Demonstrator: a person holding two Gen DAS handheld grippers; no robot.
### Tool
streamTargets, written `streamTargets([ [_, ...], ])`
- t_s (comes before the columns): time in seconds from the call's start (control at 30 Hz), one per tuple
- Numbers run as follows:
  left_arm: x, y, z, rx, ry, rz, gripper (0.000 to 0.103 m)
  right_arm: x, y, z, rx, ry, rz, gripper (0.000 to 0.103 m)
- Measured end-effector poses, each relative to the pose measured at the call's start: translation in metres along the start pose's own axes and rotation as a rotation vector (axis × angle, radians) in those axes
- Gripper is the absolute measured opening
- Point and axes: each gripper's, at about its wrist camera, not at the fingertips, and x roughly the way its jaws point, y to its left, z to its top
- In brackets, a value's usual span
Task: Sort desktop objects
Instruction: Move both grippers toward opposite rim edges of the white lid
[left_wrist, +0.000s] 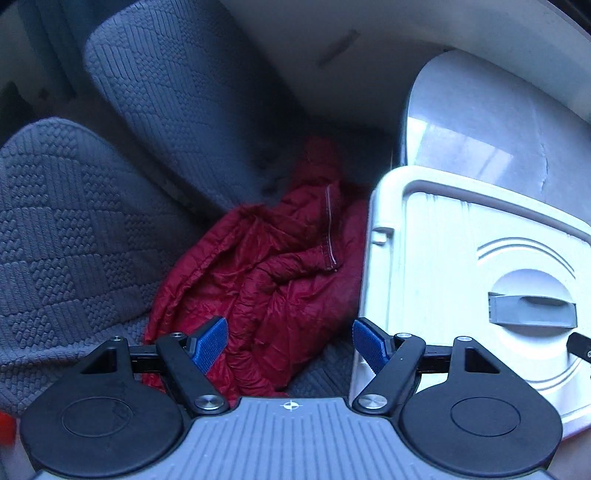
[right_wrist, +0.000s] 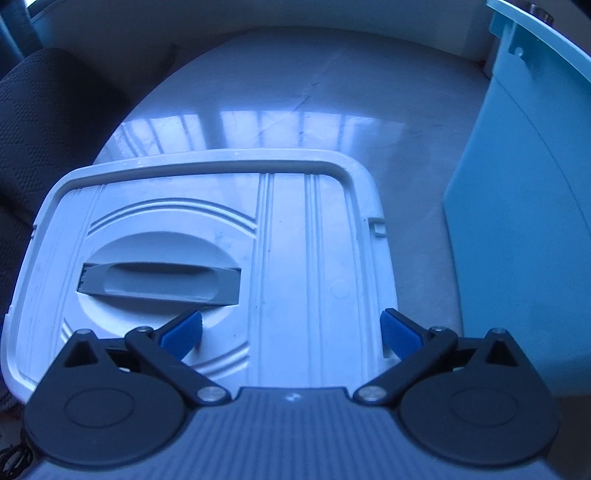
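A white plastic storage-box lid with a grey recessed handle fills the right wrist view. My right gripper is open just above its near half, empty. The same lid shows at the right of the left wrist view, its handle visible. My left gripper is open and empty, beside the lid's left edge, over a crumpled red jacket.
Grey textured sofa cushions rise left of the jacket. A glossy pale table top lies beyond the lid. A light blue box stands at the right. Part of the other gripper shows at the right edge of the left wrist view.
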Motion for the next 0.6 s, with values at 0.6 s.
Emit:
streamTargets([
  [0.6, 0.035, 0.058, -0.017, -0.241, 0.075, -0.491, 0.077, -0.005, 0.012, -0.007, -0.015, 0.008, 0.01, 0.103],
])
